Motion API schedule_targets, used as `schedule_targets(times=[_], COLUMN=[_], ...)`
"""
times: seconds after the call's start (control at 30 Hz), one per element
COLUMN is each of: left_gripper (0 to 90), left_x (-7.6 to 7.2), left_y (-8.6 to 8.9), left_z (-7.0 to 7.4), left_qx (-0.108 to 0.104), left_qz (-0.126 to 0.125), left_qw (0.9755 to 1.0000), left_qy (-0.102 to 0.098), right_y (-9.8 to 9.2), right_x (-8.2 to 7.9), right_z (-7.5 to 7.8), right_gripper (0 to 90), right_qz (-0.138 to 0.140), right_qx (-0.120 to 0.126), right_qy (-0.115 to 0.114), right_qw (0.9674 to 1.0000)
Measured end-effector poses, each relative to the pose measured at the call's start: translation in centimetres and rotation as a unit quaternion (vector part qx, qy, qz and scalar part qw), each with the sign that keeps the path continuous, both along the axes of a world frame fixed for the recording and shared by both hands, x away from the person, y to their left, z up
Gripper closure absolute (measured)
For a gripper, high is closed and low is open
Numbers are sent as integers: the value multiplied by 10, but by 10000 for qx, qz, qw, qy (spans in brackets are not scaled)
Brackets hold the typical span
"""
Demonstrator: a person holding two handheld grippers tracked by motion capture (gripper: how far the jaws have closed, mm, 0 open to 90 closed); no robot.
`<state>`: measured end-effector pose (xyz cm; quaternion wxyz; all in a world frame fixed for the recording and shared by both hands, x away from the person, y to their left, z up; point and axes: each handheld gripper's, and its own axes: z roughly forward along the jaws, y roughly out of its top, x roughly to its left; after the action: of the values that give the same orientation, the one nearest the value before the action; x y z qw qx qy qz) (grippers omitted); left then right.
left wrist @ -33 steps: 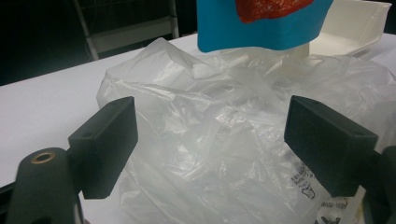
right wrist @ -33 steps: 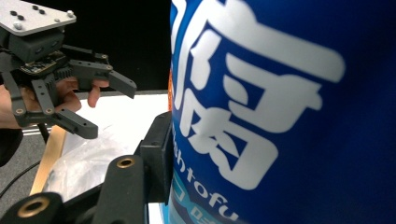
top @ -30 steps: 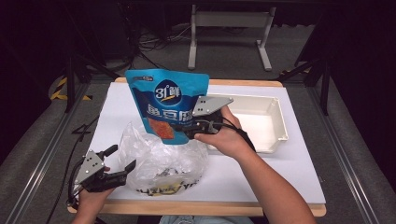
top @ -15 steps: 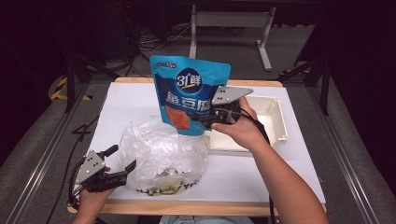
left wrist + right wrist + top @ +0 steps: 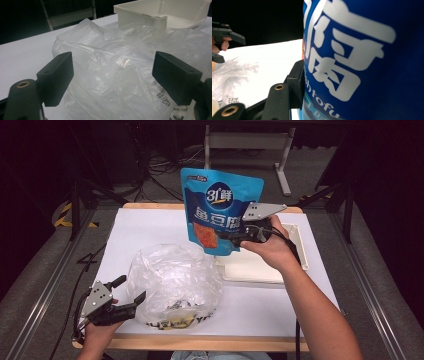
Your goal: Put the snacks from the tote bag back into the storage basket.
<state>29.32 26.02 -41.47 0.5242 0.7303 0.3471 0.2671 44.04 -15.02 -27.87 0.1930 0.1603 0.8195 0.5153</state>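
The right gripper (image 5: 229, 238) is clamping the lower right edge of a glossy blue snack pouch with white lettering and an orange panel (image 5: 220, 210), holding it upright in the air. In the right gripper view the black jaw is pressing flat against the pouch's (image 5: 367, 60) printed face, so the grip looks firm.

Taking the shallow white rectangular plastic tray (image 5: 300, 251) as the landmark: the pouch is hanging above the tray's left end, its long axis standing nearly vertical with the sealed top edge uppermost and the bottom corner pointing down toward the tray's near left corner. The right hand (image 5: 272, 247) is hovering over the tray itself, so it is by far the nearer hand to it.

To the left of the tray, touching its near corner in the left gripper view, a crumpled clear plastic bag with dark print near its bottom (image 5: 172, 287) is lying on the white table top (image 5: 140, 230). The left gripper (image 5: 132, 291) is resting at the bag's far-left side, well away from the tray, its jaws standing wide open on either side of the bag's (image 5: 117, 75) folds without pressing them.

The coming move probably turns on laying the upright pouch down, since its long axis is standing crosswise to the tray's flat floor.
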Motion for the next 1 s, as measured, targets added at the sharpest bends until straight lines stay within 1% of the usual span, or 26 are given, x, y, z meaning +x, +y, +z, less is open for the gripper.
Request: schedule_targets(times=[0.23,0.47,0.57,0.63,0.7,0.87,0.93,1.0], left_gripper=[182,182,182,182,183,183,183,183], left_x=[0,0,0,0,0,0,0,0], left_y=[0,0,0,0,0,0,0,0], left_z=[0,0,0,0,0,0,0,0], left_qx=[-4,2,-2,1,7,6,0,4], left_qz=[7,7,13,14,12,16,15,15], left_qw=[10000,10000,10000,10000,10000,10000,10000,10000], left_qy=[10,8,12,15,19,16,27,17], right_y=[-17,-34,-42,-47,-52,-62,-67,-72], right_x=[9,20,26,30,34,42,46,49], right_z=[6,9,9,9,9,8,8,7], right_gripper=[508,508,508,508,507,505,504,504], right_qz=[-158,-384,-455,-495,-543,-644,-703,-759], right_qx=[-7,-142,-144,-169,-232,-287,-339,-313], right_qy=[-10,-72,-80,-37,-72,-70,-157,-107], right_qw=[9999,9991,9988,9986,9982,9975,9968,9966])
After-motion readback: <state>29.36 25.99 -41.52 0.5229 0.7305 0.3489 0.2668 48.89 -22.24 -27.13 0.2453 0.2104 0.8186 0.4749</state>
